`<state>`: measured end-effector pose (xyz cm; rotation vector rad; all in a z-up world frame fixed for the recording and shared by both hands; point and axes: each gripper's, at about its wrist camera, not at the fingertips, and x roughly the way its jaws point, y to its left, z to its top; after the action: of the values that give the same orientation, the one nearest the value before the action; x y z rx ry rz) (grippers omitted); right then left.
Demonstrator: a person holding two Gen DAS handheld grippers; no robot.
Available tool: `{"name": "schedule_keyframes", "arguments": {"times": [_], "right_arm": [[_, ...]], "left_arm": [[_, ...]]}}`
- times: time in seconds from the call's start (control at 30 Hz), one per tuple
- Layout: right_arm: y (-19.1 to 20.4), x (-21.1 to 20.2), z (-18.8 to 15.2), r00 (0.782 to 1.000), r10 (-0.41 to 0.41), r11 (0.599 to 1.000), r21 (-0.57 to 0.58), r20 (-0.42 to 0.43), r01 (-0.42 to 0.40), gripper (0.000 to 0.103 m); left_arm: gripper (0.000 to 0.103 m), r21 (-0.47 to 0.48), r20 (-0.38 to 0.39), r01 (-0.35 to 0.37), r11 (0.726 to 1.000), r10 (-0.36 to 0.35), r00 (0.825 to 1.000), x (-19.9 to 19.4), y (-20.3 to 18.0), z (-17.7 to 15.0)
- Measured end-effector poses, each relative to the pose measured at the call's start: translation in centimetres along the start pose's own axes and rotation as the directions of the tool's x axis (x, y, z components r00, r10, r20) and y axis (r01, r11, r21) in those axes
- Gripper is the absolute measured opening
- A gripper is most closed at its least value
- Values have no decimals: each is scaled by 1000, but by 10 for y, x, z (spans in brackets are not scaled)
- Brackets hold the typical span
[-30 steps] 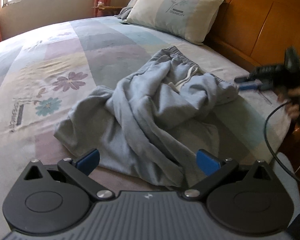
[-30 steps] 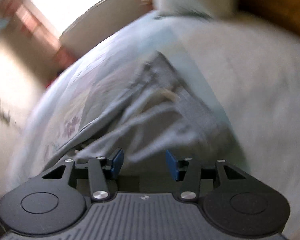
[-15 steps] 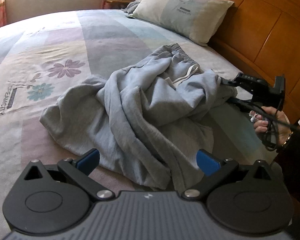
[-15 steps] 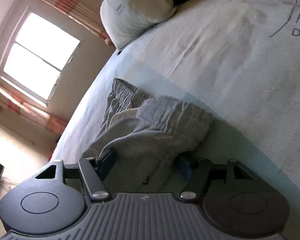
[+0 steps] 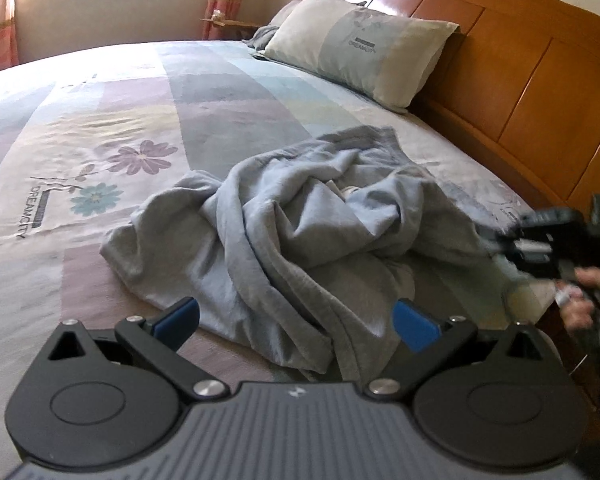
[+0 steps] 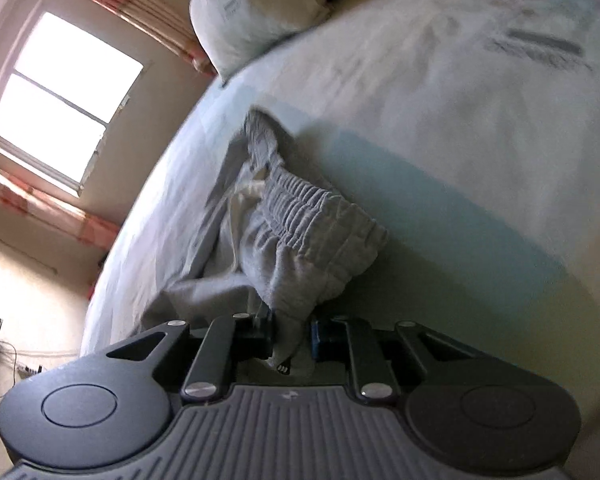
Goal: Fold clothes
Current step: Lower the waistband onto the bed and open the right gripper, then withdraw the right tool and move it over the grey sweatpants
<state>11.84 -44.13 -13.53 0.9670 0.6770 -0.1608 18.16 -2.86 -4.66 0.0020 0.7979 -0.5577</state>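
Grey sweatpants (image 5: 300,240) lie crumpled on the bed (image 5: 100,128), near its right edge. Right gripper (image 6: 291,338) is clamped on cloth just below the elastic waistband (image 6: 312,216). Left gripper (image 5: 296,320) hovers wide, holding nothing, near the heap's front edge. Floral sheet; pillow (image 5: 360,44) against wooden headboard (image 5: 540,64); window (image 6: 64,96) with curtains. A hand (image 5: 584,296) at far right is blurred; legs are lost in the folds.

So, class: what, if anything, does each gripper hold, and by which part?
The right gripper is shut on the grey sweatpants, pinching fabric just below the elastic waistband. The left gripper is open above the pile and holds nothing.
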Motion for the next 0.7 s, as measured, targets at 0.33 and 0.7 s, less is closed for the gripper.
{"name": "schedule_keyframes", "arguments": {"times": [0.33,0.7], "right_arm": [[24,-10,-19,988,-152,972,-174,34,156,54],[72,-26,-42,990,-119,914,-382,72,138,77]], "left_arm": [[102,32,-8,-7,999,7,1000,2,-2,1],[102,28,-33,-62,998,62,997,10,5,-4]]}}
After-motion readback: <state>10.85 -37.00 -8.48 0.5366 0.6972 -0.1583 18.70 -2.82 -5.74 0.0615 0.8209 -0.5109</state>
